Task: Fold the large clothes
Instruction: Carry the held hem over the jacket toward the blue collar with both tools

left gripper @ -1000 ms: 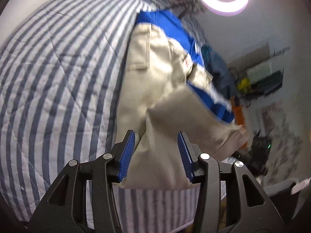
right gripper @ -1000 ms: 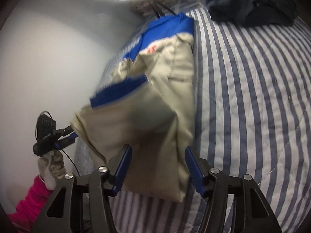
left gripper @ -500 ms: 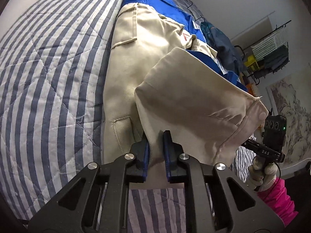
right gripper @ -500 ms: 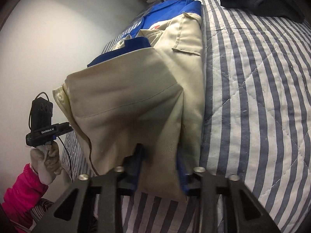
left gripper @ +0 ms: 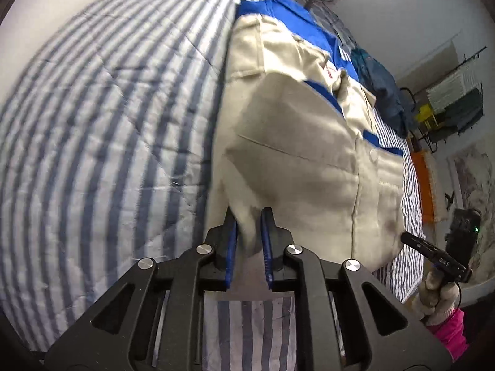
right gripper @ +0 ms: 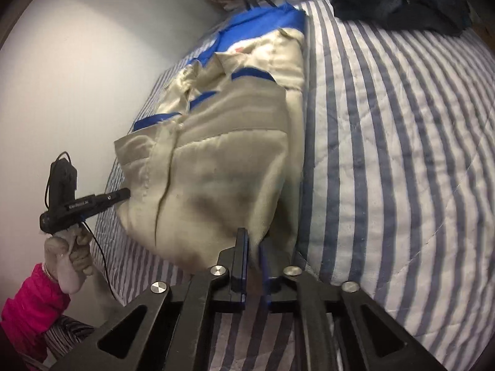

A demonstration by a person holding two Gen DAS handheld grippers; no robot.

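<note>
Both sets of fingers, the left gripper [left gripper: 249, 241] and the right gripper [right gripper: 253, 261], having just been closing, are pinching the near hem corners of the soft, floppy beige-and-blue jacket [left gripper: 297, 154], which is lying mid-frame along the striped bed [left gripper: 108, 108].

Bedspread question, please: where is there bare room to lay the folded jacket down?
The striped bedspread lies bare beside the beige-and-blue jacket, up to the dark clothes near its far end. The jacket's other side is crowded: only a narrow strip before the bed's edge and the wall.
</note>
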